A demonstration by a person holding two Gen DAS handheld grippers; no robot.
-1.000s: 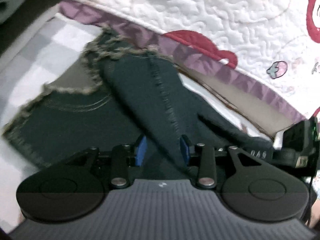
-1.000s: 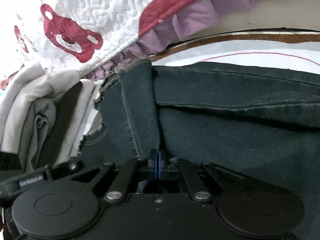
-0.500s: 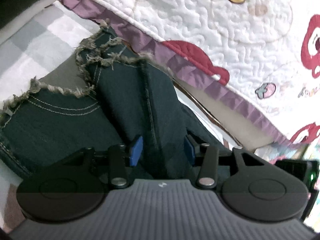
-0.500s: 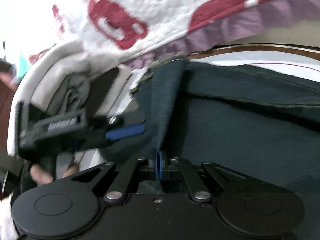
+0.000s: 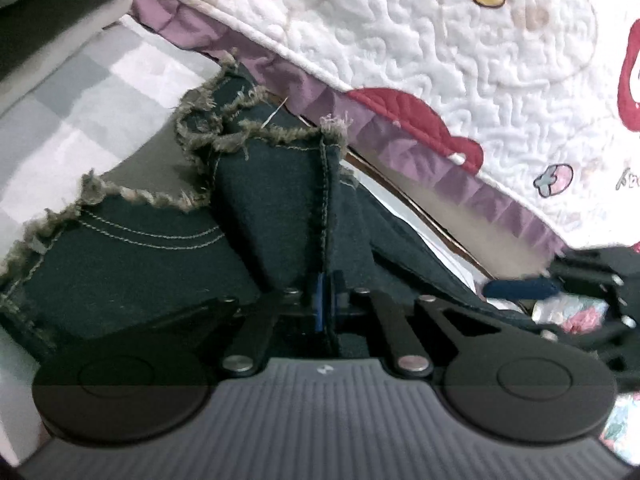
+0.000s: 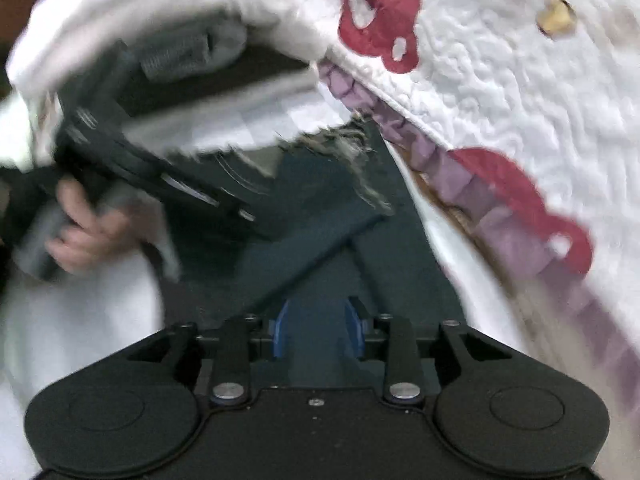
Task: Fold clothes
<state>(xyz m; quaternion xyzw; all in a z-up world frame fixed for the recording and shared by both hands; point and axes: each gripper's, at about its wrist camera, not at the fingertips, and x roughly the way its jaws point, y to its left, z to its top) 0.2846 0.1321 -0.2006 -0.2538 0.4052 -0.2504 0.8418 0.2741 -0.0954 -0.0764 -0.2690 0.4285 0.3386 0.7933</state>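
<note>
The dark jeans (image 5: 132, 256) lie on the checked bedsheet (image 5: 84, 92), right beside the quilt (image 5: 440, 40) with its purple frill. The left hand-held gripper (image 5: 324, 298) is pinched tight on a stitched seam of one leg, just short of the frayed hem (image 5: 256, 132), probably to keep that leg in place while the fold is set up. The right hand-held gripper (image 6: 318, 332) hovers over the denim with its jaws opening; cloth shows between the blue pads (image 6: 280, 330), but they do not press on it, so it seems to be letting go.

The left wrist view shows the pinch and the stitching sharply. The blurred right wrist view shows instead the person's hand (image 6: 84, 228) around the other tool's handle, and a pile of pale laundry (image 6: 160, 12) beyond the jeans from the quilt.
</note>
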